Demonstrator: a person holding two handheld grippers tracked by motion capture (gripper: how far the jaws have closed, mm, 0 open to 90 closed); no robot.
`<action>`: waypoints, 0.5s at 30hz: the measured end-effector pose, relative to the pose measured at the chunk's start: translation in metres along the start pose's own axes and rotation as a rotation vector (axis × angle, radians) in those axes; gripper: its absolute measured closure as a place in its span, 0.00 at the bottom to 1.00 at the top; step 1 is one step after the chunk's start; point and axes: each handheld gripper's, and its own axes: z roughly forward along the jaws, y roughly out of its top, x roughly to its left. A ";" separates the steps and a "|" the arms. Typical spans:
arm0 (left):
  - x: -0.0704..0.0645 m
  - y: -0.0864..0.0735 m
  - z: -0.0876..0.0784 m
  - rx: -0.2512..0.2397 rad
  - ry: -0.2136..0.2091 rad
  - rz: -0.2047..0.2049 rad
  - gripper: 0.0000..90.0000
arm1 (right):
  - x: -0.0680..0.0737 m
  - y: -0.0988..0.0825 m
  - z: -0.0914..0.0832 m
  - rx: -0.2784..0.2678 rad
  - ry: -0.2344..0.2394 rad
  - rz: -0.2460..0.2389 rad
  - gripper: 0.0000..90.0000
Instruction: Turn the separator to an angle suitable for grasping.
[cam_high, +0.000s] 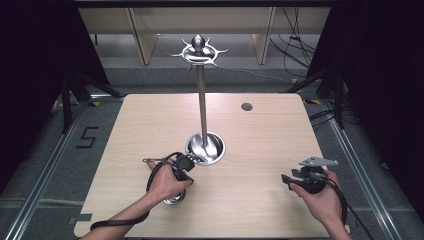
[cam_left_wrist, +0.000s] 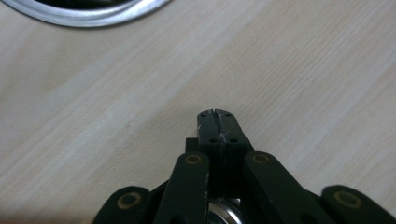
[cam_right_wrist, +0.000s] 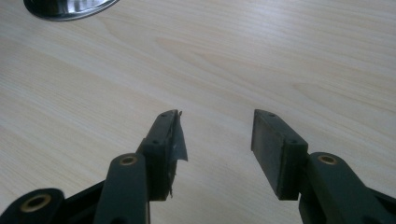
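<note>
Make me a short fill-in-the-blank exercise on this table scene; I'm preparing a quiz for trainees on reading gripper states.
1. The left gripper has its jaws ____, with nothing between them.
2. The right gripper has its jaws ____ over bare wood.
3. The metal stand rises from a round ____ base on the table.
4. In the high view, the stand's base lies nearer the person's ____ hand.

Missing words: shut; open; metal; left
</note>
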 end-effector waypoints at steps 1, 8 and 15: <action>-0.001 0.000 0.002 0.018 -0.003 0.009 0.99 | 0.000 0.000 0.000 -0.001 0.001 0.000 0.58; -0.005 -0.006 0.000 0.070 -0.003 0.043 0.99 | -0.001 0.000 0.000 -0.001 0.005 0.002 0.58; -0.005 -0.021 -0.007 0.123 -0.009 0.051 0.99 | 0.000 0.000 0.000 0.004 0.012 0.015 0.58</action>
